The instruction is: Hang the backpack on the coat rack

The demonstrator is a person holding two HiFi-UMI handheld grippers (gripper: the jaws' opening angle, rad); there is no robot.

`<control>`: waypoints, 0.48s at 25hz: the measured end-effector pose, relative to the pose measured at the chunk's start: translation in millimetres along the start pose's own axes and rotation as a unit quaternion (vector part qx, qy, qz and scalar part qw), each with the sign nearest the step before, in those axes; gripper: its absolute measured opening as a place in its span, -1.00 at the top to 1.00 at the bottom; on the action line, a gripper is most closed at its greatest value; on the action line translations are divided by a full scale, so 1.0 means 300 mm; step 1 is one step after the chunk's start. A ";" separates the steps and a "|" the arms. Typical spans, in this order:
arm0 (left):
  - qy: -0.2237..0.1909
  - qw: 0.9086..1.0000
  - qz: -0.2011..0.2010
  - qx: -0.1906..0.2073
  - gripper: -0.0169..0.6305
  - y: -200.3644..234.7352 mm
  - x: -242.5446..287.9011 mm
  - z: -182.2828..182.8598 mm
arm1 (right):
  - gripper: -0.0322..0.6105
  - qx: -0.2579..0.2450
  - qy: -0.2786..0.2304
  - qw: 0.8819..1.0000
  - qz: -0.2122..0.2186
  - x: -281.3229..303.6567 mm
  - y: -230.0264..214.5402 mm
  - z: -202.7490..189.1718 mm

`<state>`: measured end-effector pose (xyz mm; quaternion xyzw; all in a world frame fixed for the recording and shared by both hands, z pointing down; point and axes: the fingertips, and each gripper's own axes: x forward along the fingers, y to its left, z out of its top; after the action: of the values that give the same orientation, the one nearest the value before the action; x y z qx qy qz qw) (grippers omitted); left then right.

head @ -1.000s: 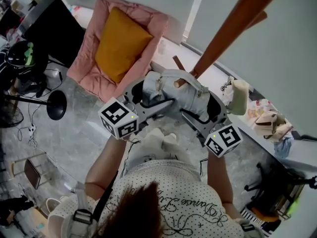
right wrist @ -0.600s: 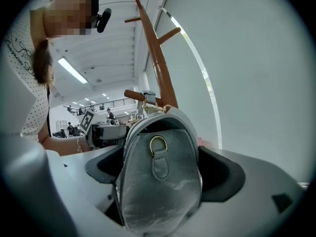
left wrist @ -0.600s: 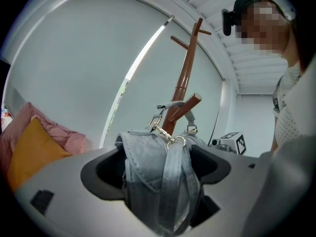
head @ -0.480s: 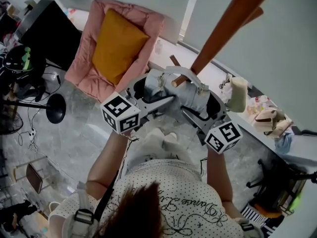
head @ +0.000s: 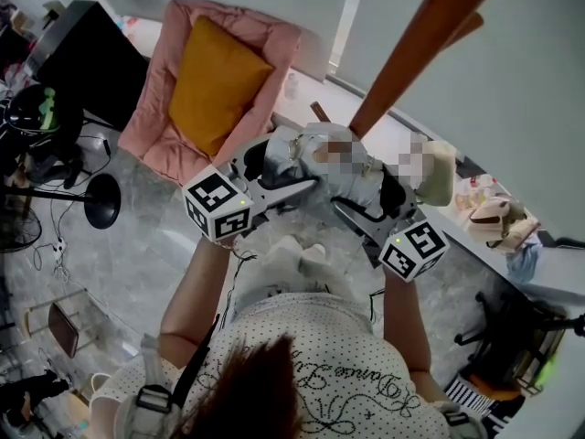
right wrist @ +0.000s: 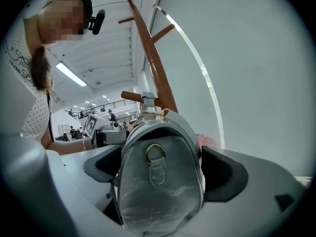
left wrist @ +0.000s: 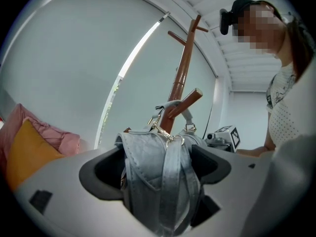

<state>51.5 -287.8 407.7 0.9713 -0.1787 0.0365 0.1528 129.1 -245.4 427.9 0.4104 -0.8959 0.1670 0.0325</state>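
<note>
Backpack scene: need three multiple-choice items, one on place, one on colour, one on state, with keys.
1. Where does the cushion lie?
A on the floor
B on the pink chair
C on a shelf

2. What colour is the backpack?
A red
B black
C pale grey

3. How is the backpack's top loop?
A over a peg of the coat rack
B lying flat on the bag
C trailing on the floor

Answers:
1 B: the head view shows it leaning in the chair's seat.
2 C: both gripper views show a pale grey bag.
3 A: the left gripper view shows the loop round the wooden peg.
</note>
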 end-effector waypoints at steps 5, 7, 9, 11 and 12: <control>0.015 0.999 0.010 0.043 -0.34 -0.015 -0.011 0.003 | -0.67 -0.030 -0.013 0.999 0.013 0.004 0.021 0.069; 0.022 0.998 0.009 0.051 -0.36 -0.020 -0.015 0.006 | -0.67 -0.037 -0.020 0.999 0.015 0.000 0.027 0.095; 0.028 0.998 0.009 0.051 -0.36 -0.021 -0.020 0.007 | -0.67 -0.042 -0.025 0.999 0.018 -0.001 0.032 0.115; 0.030 0.998 0.011 0.052 -0.36 -0.024 -0.028 0.008 | -0.67 -0.046 -0.029 0.998 0.021 -0.003 0.039 0.129; 0.031 0.998 0.013 0.054 -0.37 -0.026 -0.032 0.008 | -0.66 -0.047 -0.031 0.998 0.022 -0.004 0.042 0.135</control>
<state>45.3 -278.3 402.1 0.9741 -0.1840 0.0785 0.1051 123.9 -250.1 385.9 0.3935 -0.9122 0.1123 0.0205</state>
